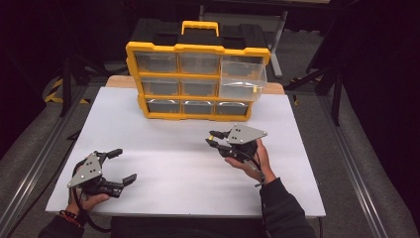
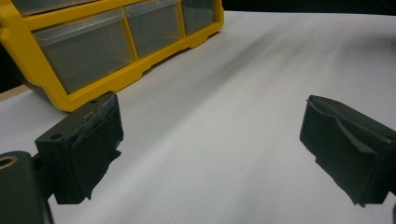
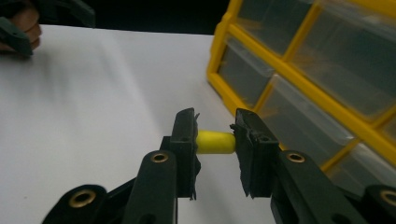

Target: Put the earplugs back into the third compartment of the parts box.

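A small yellow cylinder [image 3: 215,142] is pinched end to end between the pads of my right gripper [image 3: 215,149], which is shut on it. Seen from above, the right gripper [image 1: 213,139] hovers over the middle right of the white board, pointing left, in front of the yellow drawer organizer [image 1: 198,82]. The organizer's top right clear drawer [image 1: 242,79] is pulled out. My left gripper [image 1: 121,166] rests at the board's near left corner, open and holding nothing. Its two black pads [image 2: 93,140] stand far apart over bare white board.
The white board [image 1: 168,148] lies on a wooden table. The organizer has three rows of clear drawers [image 2: 84,51] and a yellow handle [image 1: 200,26] on a black top. Dark stands and a metal rail [image 1: 29,173] flank the table.
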A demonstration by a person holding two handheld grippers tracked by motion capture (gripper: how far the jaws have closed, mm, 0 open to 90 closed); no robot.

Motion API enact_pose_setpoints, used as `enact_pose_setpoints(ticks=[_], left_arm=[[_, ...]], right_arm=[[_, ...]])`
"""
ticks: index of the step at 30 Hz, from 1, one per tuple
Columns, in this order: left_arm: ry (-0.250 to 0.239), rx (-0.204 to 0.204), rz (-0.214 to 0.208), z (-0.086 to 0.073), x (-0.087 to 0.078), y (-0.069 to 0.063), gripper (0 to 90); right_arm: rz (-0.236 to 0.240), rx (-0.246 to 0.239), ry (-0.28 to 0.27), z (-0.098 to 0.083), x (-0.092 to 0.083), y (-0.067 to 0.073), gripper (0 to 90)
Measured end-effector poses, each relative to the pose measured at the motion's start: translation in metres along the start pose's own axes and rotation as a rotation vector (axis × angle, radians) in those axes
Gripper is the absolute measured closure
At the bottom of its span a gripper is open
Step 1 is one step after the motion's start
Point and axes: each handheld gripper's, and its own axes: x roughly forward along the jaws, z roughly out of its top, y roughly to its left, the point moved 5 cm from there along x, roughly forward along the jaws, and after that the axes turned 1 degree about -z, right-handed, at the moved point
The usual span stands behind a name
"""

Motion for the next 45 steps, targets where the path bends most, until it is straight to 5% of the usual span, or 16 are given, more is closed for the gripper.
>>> enact_pose_setpoints(ticks=[8, 20, 30, 45], left_arm=[[0.003, 0.0, -0.001, 0.0, 0.0, 0.0, 7.0], [0.007, 0.002, 0.01, -0.002, 0.001, 0.002, 6.3], [-0.005, -0.006, 0.023, -0.001, -0.001, 0.003, 6.1], [-0.006, -0.007, 0.02, -0.001, -0.001, 0.004, 5.6]], right_arm=[[-0.126, 0.016, -0.061, 0.009, -0.035, -0.025, 70.2], [-0.22, -0.001, -0.15, 0.037, -0.064, -0.046, 70.2], [-0.314, -0.021, -0.189, 0.085, -0.092, -0.081, 70.3], [-0.408, 0.061, -0.09, 0.11, -0.082, -0.142, 69.3]])
